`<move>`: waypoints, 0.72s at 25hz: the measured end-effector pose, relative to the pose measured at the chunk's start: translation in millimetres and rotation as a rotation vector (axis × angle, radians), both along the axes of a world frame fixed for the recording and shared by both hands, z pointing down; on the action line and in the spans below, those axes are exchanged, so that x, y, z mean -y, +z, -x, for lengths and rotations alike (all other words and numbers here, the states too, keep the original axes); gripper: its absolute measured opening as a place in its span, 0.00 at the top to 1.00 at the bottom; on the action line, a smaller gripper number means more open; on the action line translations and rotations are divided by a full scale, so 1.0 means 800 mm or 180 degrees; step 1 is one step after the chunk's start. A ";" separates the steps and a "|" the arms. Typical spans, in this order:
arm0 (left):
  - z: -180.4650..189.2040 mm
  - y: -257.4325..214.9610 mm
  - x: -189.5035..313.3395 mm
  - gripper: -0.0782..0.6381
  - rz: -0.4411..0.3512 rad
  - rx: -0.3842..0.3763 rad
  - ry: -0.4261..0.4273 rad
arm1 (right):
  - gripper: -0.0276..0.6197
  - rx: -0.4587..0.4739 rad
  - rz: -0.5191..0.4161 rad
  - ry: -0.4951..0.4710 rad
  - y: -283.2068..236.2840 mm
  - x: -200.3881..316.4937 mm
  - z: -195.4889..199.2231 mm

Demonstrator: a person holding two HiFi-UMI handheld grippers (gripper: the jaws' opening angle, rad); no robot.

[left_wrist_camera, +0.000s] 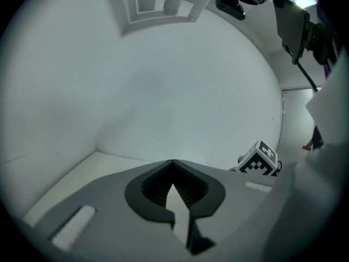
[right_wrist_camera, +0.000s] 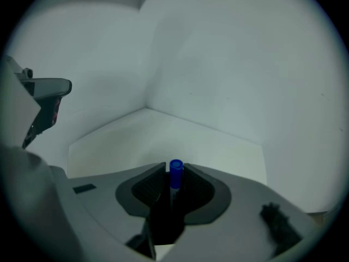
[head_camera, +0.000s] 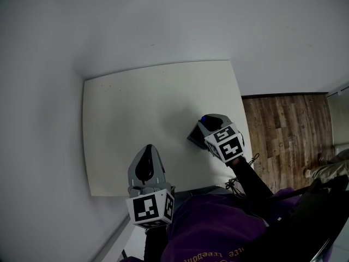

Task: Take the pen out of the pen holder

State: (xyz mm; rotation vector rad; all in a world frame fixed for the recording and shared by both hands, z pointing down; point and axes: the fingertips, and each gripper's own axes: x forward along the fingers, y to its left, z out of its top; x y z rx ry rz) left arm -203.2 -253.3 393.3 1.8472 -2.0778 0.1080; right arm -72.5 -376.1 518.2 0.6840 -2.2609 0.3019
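A pen with a blue cap (right_wrist_camera: pixel 175 171) stands upright between the jaws of my right gripper (right_wrist_camera: pixel 174 171), which is shut on it. Under the jaws is a dark shape, the pen holder (right_wrist_camera: pixel 163 225); how much of the pen is still inside it is hidden. From the head view the right gripper (head_camera: pixel 209 123) hovers over the table's right part, with a speck of the blue pen (head_camera: pixel 203 117) and the dark holder (head_camera: pixel 194 136) showing at its tip. My left gripper (head_camera: pixel 146 168) is near the front edge, with its jaws (left_wrist_camera: pixel 173 161) shut on nothing.
The white table (head_camera: pixel 136 108) fills a corner between two pale walls. Its right edge borders a wooden floor (head_camera: pixel 283 130), where a shoe (head_camera: pixel 311 172) shows. The right gripper's marker cube (left_wrist_camera: pixel 260 160) appears in the left gripper view, and a black device (left_wrist_camera: pixel 292 21) hangs high on the right.
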 end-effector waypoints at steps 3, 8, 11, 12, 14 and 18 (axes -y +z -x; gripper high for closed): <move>0.001 -0.001 0.000 0.88 -0.0006 -0.0009 0.0000 | 0.83 -0.0018 -0.0008 0.0032 -0.001 0.001 -0.002; 0.004 -0.002 0.001 0.88 -0.0019 -0.0007 0.0005 | 0.83 -0.0017 -0.0012 0.0056 -0.002 0.002 -0.002; 0.005 -0.002 0.001 0.88 -0.0027 -0.0004 0.0029 | 0.83 -0.0001 -0.0020 0.0068 -0.005 0.001 -0.003; 0.004 -0.002 0.001 0.88 -0.0033 -0.0004 0.0031 | 0.83 0.0006 -0.0021 0.0072 -0.006 0.000 -0.004; 0.004 -0.003 0.001 0.88 -0.0045 -0.0005 0.0033 | 0.83 0.0022 -0.0027 0.0083 -0.009 0.000 -0.004; 0.001 -0.004 0.002 0.88 -0.0062 0.0002 0.0086 | 0.84 0.0060 -0.0055 0.0106 -0.018 0.001 -0.005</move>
